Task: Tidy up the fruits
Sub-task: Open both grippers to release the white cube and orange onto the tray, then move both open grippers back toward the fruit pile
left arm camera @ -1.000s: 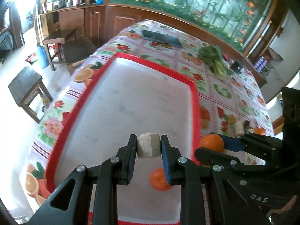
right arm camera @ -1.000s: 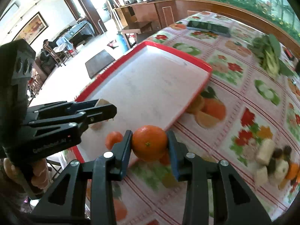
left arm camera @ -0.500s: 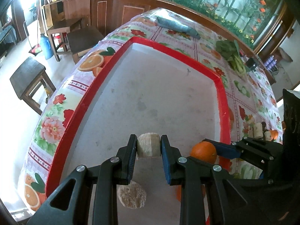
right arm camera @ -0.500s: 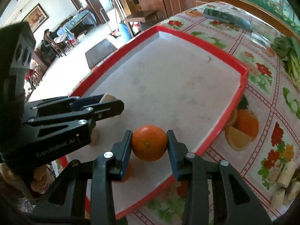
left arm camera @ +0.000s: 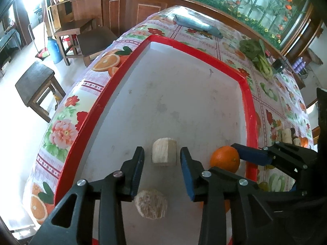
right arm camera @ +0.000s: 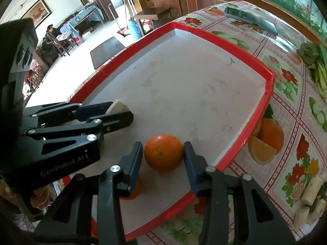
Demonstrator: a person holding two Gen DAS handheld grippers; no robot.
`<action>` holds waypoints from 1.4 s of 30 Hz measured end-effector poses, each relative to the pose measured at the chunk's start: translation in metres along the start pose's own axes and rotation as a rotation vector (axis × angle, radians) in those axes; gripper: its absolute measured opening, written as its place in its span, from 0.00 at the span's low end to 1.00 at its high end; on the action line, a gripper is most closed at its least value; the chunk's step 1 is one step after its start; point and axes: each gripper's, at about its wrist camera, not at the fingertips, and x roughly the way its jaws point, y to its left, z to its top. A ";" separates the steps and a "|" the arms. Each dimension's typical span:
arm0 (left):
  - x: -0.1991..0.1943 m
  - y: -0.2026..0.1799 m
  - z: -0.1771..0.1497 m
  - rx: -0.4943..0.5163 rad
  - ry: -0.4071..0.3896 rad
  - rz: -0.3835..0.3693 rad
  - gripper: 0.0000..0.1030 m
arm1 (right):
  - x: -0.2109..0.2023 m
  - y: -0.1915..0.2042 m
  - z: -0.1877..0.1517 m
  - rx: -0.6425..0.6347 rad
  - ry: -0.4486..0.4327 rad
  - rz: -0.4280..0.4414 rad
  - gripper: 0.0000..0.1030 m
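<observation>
A red-rimmed white tray [left arm camera: 248,102] lies on the fruit-print tablecloth. A beige cut fruit chunk [left arm camera: 164,155] rests on the tray floor between the fingers of my left gripper [left arm camera: 161,163], whose jaws are opening, with a gap on each side. An orange [right arm camera: 163,152] sits on the tray near its right rim [right arm camera: 255,114] between the fingers of my right gripper [right arm camera: 162,157], which is opening too; its pads stand just off the peel. A second beige chunk [left arm camera: 151,204] and a second orange [right arm camera: 132,189] lie nearer, partly hidden by fingers.
Loose pale fruit pieces [right arm camera: 310,189] lie on the cloth right of the tray. Leafy greens [left arm camera: 257,55] and a flat grey case [left arm camera: 196,25] lie at the far end. Wooden stools [left arm camera: 36,83] stand beyond the table's left edge. A person [right arm camera: 49,40] sits far off.
Both grippers came down over the tray. Their jaws have parted, and the beige chunk and the orange they clamped now rest on the tray floor.
</observation>
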 end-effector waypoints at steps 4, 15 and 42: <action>-0.006 -0.002 -0.004 -0.004 -0.005 0.005 0.35 | -0.008 0.003 -0.002 -0.013 -0.018 -0.010 0.45; -0.025 -0.011 -0.020 -0.012 -0.030 0.018 0.44 | -0.033 0.008 -0.023 -0.023 -0.039 -0.008 0.46; -0.023 -0.211 -0.070 0.334 0.012 -0.131 0.71 | -0.137 -0.122 -0.177 0.310 -0.097 -0.115 0.76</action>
